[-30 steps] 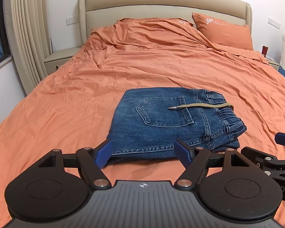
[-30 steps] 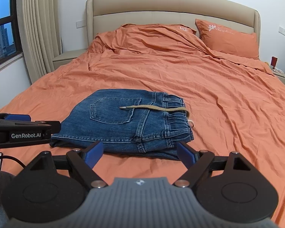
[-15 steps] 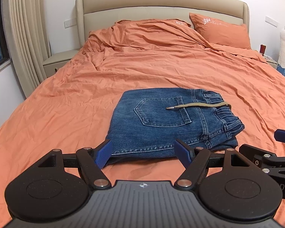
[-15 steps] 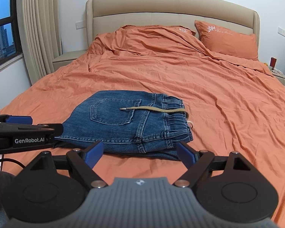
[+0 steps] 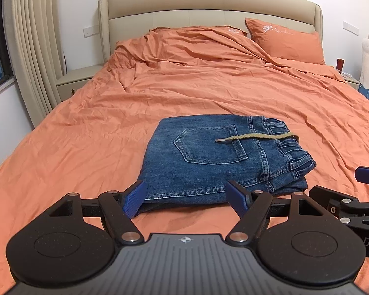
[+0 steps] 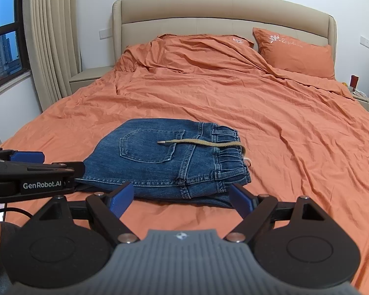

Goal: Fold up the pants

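Pants (image 5: 216,157) folded, waistband rightward

We hold our left gripper (image 5: 188,198) and right gripper (image 6: 182,200) side by side, level, fingers spread wide apart, both empty and pointing forward.

Little changes over the second. Both grippers drift slightly back from the folded jeans (image 5: 219,157), so the pile sits a touch farther up in each view. In the right wrist view the left gripper (image 6: 34,172) reaches a bit farther right, its tip now overlapping the jeans' near left corner.
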`<state>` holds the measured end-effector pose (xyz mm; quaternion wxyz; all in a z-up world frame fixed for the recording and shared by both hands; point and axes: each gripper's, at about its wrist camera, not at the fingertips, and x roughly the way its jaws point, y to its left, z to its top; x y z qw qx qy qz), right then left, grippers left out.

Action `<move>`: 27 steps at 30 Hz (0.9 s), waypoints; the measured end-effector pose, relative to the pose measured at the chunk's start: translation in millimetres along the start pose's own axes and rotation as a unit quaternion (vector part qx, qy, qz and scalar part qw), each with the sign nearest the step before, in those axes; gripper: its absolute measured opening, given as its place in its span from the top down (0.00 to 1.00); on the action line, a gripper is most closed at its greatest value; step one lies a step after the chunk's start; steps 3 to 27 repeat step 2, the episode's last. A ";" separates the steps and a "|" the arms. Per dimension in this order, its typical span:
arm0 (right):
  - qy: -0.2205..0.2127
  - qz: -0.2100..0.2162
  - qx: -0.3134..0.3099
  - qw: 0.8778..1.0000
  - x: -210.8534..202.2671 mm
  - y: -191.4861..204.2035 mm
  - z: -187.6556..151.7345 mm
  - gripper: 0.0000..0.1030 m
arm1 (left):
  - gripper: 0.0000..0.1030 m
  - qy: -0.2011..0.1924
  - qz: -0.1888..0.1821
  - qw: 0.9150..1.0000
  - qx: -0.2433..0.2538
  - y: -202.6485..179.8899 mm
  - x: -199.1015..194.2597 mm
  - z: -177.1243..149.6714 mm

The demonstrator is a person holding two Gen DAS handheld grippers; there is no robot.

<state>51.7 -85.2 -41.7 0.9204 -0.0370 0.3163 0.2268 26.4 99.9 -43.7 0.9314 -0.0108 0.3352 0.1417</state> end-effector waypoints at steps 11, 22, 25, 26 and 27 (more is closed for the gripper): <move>0.000 0.000 0.000 1.000 0.1 0.0 0.1 0.21 | 0.17 -0.003 0.002 1.000 -0.001 0.4 0.0 0.0; 0.000 0.000 0.000 1.000 0.1 0.0 0.1 0.21 | 0.17 -0.003 0.002 1.000 -0.001 0.4 0.0 0.0; 0.000 0.000 0.000 1.000 0.1 0.0 0.1 0.21 | 0.17 -0.003 0.002 1.000 -0.001 0.4 0.0 0.0; 0.000 0.000 0.000 1.000 0.1 0.0 0.1 0.21 | 0.17 -0.003 0.002 1.000 -0.001 0.4 0.0 0.0; 0.000 0.000 0.000 1.000 0.1 0.0 0.1 0.21 | 0.17 -0.003 0.002 1.000 -0.001 0.4 0.0 0.0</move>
